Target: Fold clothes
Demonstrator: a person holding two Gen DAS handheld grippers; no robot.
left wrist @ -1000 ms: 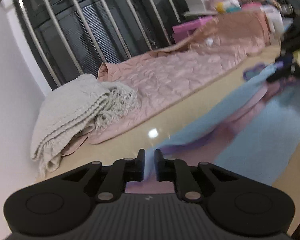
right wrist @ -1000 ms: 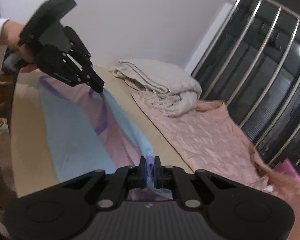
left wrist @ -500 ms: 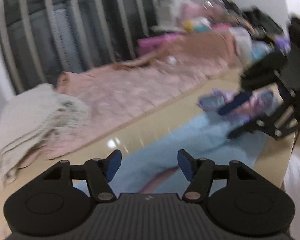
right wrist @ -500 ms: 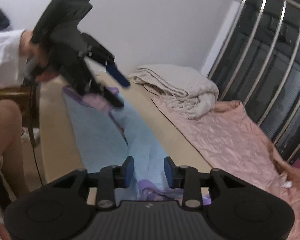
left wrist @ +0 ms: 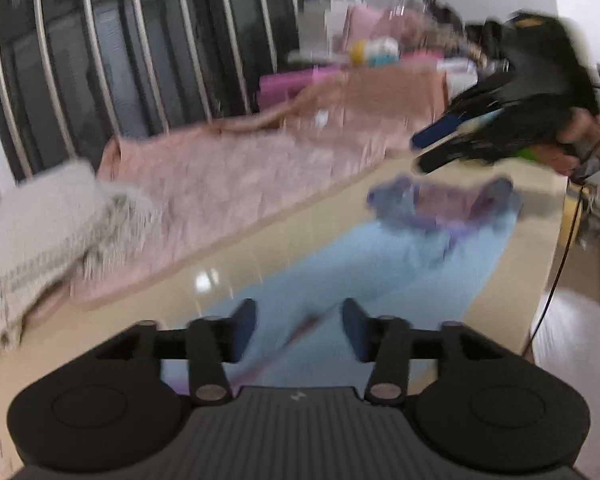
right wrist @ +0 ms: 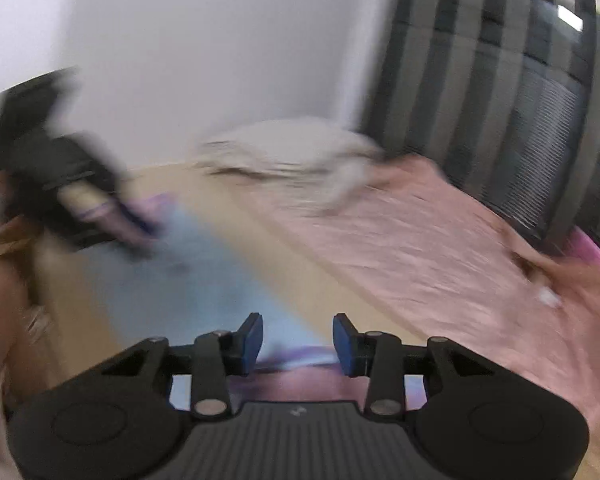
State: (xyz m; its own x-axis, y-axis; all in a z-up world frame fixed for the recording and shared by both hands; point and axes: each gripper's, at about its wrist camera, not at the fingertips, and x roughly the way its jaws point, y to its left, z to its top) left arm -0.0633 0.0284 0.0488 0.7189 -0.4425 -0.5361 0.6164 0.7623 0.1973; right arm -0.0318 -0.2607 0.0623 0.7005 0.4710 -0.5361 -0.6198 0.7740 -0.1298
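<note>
While both frames are motion-blurred, the left gripper (left wrist: 299,330) has its jaws apart and closing, nothing pinched; the right gripper (right wrist: 298,344) has its jaws parted and opening, also empty. Light-blue garment with pink-purple trim (left wrist: 364,264) lies flat on the glossy beige tabletop (left wrist: 236,256), centre to lower centre of both views. Grey knitted blanket (left wrist: 48,224) sits at left, against the pink quilted cover (left wrist: 236,176).

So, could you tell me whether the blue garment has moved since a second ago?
Yes. The blue garment, then stretched taut between the grippers, has dropped flat onto the beige table.
</note>
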